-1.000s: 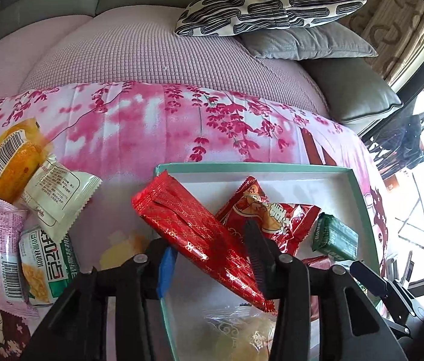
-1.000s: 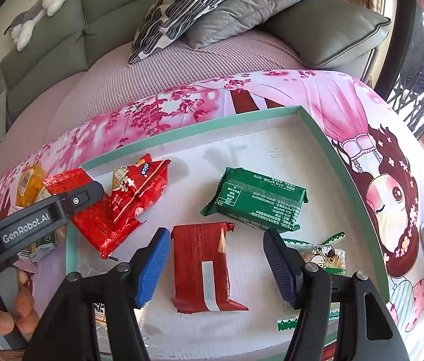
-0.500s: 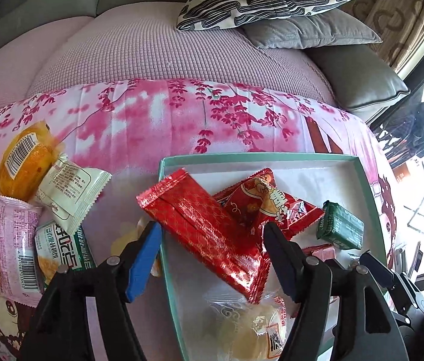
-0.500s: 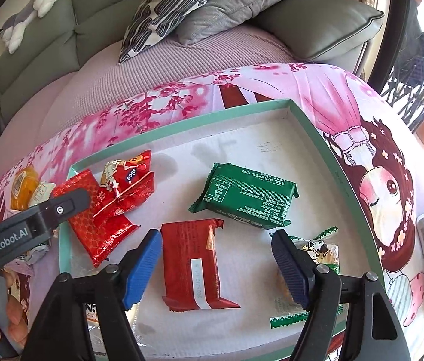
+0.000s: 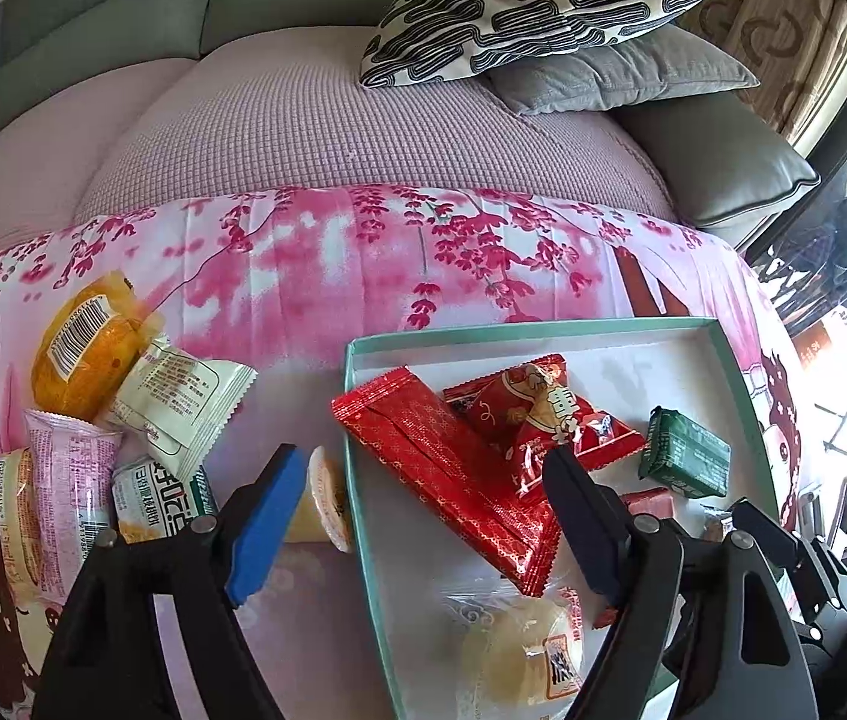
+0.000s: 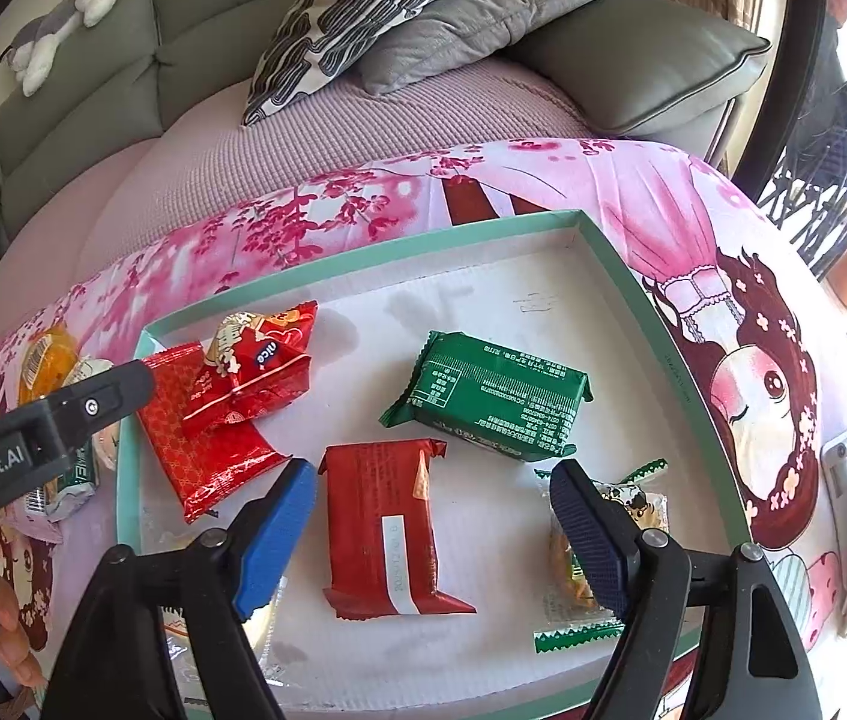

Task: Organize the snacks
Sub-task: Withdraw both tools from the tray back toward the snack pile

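Observation:
A teal-rimmed tray (image 5: 519, 327) (image 6: 363, 252) with a white floor sits on the pink flowered cloth. My left gripper (image 5: 423, 516) hangs over its left rim. Its jaws are opening and stand clear of the long red packet (image 5: 447, 468) (image 6: 201, 450), which lies free in the tray between them. My right gripper (image 6: 432, 534) is over the tray's near part, jaws also opening. The flat red packet (image 6: 387, 528) rests on the tray floor between them, untouched. A red cartoon bag (image 5: 537, 414) (image 6: 255, 372) and a green packet (image 5: 684, 450) (image 6: 495, 402) also lie inside.
Left of the tray are several loose snacks: an orange packet (image 5: 84, 354), a white packet (image 5: 177, 396), a pink packet (image 5: 66, 480) and a jelly cup (image 5: 321, 504). A clear pastry bag (image 5: 519, 654) lies at the tray's near edge. Sofa cushions (image 5: 543, 6) rise behind.
The left jaws spread and let go of the long red packet, which now lies in the tray. The right jaws widened around the flat red packet, which stayed put.

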`<state>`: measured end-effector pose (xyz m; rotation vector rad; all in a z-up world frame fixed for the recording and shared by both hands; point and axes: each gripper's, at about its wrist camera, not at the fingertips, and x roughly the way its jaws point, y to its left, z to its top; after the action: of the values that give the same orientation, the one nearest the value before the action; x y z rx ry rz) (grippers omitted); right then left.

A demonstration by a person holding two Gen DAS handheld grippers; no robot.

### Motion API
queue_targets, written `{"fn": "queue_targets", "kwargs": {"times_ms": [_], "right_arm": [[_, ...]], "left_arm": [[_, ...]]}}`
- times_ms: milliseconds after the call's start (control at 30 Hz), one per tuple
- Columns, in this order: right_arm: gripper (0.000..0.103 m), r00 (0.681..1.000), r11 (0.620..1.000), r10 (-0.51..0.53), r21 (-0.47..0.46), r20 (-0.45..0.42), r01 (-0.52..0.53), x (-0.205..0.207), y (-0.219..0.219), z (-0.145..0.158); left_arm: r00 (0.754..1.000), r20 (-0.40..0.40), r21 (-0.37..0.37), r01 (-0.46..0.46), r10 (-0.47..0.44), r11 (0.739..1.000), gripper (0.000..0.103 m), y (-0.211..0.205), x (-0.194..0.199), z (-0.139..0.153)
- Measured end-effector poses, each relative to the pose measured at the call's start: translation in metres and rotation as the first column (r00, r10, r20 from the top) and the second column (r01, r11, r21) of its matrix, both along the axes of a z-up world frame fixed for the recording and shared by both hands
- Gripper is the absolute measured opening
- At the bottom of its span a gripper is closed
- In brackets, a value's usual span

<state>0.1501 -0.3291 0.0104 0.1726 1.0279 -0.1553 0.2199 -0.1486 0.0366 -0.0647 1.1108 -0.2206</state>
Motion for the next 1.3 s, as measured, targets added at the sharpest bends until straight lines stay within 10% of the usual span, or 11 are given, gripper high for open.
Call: {"fn": "queue_targets", "kwargs": {"times_ms": [167, 267, 1300], "right_arm": [[0.085, 1.0, 1.0, -0.02, -0.001, -0.008, 0.02, 0.001, -0.003, -0.003], [0.103, 1.0, 0.999, -0.03, 0.011, 0.002, 0.03, 0.0, -0.006, -0.002], [0.103, 1.0, 1.0, 0.0, 0.0, 0.01, 0.0, 0.0, 0.005, 0.002]], "left_arm": [[1.0, 0.02, 0.069, -0.016, 0.015, 0.997, 0.092, 0.002, 0.001, -0.002], [0.999, 0.035, 0.1, -0.024, 0.021, 0.995, 0.096, 0.004, 0.001, -0.003], [0.964, 0.077, 0.163, -0.263, 0.254, 0.951, 0.099, 0.033, -0.007, 0.012]]}}
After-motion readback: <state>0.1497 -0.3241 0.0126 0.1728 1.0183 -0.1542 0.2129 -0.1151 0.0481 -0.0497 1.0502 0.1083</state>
